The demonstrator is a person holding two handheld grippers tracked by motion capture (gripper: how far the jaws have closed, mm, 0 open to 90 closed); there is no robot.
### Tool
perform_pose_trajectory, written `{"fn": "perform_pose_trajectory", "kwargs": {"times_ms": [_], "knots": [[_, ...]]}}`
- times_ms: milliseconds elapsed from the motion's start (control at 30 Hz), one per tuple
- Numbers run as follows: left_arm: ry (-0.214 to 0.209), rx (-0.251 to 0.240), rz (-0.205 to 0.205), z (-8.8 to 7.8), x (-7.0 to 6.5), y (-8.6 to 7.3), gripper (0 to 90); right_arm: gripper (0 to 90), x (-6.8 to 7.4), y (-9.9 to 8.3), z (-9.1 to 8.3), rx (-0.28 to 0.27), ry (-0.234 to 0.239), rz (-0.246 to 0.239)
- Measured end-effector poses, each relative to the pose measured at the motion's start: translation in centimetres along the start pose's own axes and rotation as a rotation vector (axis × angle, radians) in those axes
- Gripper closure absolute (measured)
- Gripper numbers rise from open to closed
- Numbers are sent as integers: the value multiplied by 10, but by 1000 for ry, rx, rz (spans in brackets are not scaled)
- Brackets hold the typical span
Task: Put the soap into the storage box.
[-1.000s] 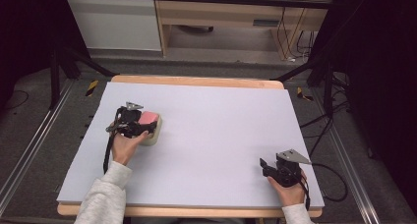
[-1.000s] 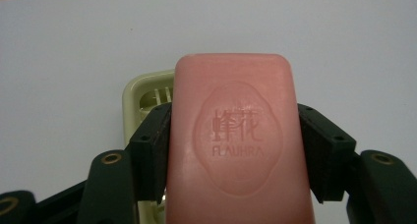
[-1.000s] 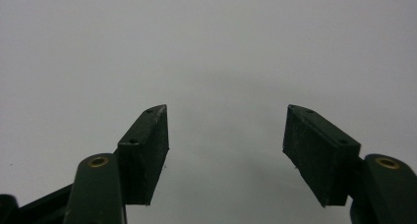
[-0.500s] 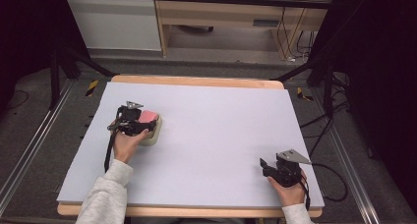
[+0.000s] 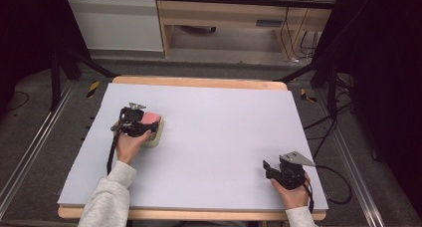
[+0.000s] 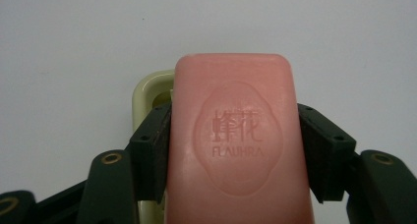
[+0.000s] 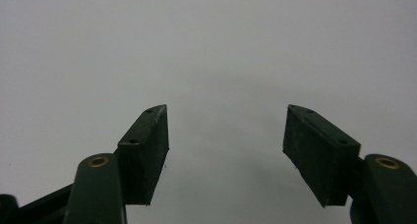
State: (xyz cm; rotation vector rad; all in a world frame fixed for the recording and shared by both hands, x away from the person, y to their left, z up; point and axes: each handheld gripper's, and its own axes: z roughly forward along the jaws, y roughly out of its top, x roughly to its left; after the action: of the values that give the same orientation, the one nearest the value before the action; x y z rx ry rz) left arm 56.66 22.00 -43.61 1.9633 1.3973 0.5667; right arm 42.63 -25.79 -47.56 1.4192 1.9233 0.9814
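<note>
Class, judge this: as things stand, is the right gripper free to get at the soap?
Probably not: the left gripper is shut on the soap, its jaws covering both sides, while the open right gripper sits well away.

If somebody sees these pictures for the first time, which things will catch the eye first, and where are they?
The pink soap bar stands out first: the left gripper clamps it by its sides at the table's left part, over a cream soap dish. Next comes the right gripper, near the front right corner, with its jaws apart and nothing between them.

Cream dish (image 6: 147, 89) mostly hidden behind soap (image 6: 236, 140)
</note>
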Motion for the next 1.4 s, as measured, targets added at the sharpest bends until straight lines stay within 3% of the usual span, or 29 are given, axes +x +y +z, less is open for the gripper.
{"fn": "perform_pose_trajectory", "kwargs": {"times_ms": [667,1400], "knots": [[10,23,-21,8,8,-8,374,339,0,0,0,0,-1,-2],[13,33,-16,14,5,-12,374,337,0,0,0,1,0,-5]]}}
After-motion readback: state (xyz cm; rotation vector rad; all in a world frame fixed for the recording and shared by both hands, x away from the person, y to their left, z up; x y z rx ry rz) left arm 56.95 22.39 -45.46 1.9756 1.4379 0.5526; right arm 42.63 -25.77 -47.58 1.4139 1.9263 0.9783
